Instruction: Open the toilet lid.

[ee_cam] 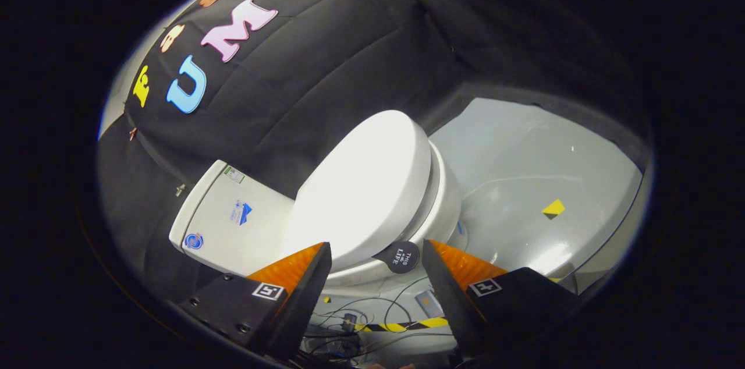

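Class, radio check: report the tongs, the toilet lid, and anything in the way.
Tongs open, holding nothing. Toilet lid shut, just ahead. Round black tab on lid edge sits between the fingers. Nothing in the way.

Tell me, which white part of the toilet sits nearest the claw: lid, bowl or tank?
The glossy white oval lid, closed, with its rim just ahead of the open claw; the white ceramic bowl sits beneath it, the white boxy tank behind.

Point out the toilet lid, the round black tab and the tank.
toilet lid (364, 188): gripper view, middle of its closed top.
round black tab (403, 256): gripper view, its centre, between the open fingers.
tank (233, 220): gripper view, its side.
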Tool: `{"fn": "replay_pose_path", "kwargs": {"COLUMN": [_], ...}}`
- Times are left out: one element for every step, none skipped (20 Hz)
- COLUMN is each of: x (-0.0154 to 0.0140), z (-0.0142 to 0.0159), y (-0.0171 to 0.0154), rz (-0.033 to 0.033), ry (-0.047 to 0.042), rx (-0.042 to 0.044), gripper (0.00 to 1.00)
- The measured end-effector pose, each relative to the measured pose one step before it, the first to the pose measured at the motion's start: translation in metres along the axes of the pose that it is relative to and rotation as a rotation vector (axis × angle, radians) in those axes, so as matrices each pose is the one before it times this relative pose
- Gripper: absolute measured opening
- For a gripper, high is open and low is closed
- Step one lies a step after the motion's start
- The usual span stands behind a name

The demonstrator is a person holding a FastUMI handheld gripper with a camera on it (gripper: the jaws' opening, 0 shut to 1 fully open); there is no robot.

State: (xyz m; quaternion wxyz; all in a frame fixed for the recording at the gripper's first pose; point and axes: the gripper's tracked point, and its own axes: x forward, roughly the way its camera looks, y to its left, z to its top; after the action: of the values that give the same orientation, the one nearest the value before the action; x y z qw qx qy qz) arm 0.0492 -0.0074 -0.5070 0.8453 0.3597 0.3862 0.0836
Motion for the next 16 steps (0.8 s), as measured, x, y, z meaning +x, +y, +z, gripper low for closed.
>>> {"fn": "replay_pose_path", "kwargs": {"x": [0.00255, 0.00283, 0.00389, 0.00324, 0.00263, 0.00426, 0.00501, 0.00480, 0.00491, 0.00549, 0.00417, 0.00327, 0.00304, 0.00603, -0.00015, 0.00340], "z": [-0.00528, -0.00266, -0.00055, 0.00022, -0.00041, 0.00001, -0.00259, -0.00044, -0.00236, -0.00129, -0.00127, -0.00093, -0.00058, 0.00205, 0.00267, -0.00103], "y": [-0.00337, -0.00223, -0.00382, -0.00225, -0.00106, -0.00087, -0.00085, -0.00294, -0.00427, -0.00441, -0.00350, -0.00144, -0.00364, -0.00405, -0.00332, -0.00029], "rz": [0.00785, 0.00552, 0.00779, 0.01207, 0.01106, 0.00837, 0.00986, -0.00253, -0.00103, -0.00220, 0.00389, 0.00302, -0.00550, -0.00646, -0.01202, 0.00126], "ry": [0.02476, 0.02260, 0.01671, 0.01555, 0.01284, 0.01308, 0.01807, 0.01869, 0.01396, 0.00890, 0.00917, 0.00976, 0.00729, -0.00033, -0.00591, 0.00283], "rx": [0.01073, 0.01210, 0.01647, 0.02507, 0.03260, 0.03190, 0.03080, 0.02343, 0.00798, 0.00530, 0.00488, 0.00706, 0.00317, 0.00244, 0.00267, 0.00459], "gripper": [0.99, 0.99, 0.99, 0.99, 0.99, 0.99, 0.99, 0.99, 0.97, 0.95, 0.90, 0.87, 0.87, 0.87, 0.77, 0.66]}}
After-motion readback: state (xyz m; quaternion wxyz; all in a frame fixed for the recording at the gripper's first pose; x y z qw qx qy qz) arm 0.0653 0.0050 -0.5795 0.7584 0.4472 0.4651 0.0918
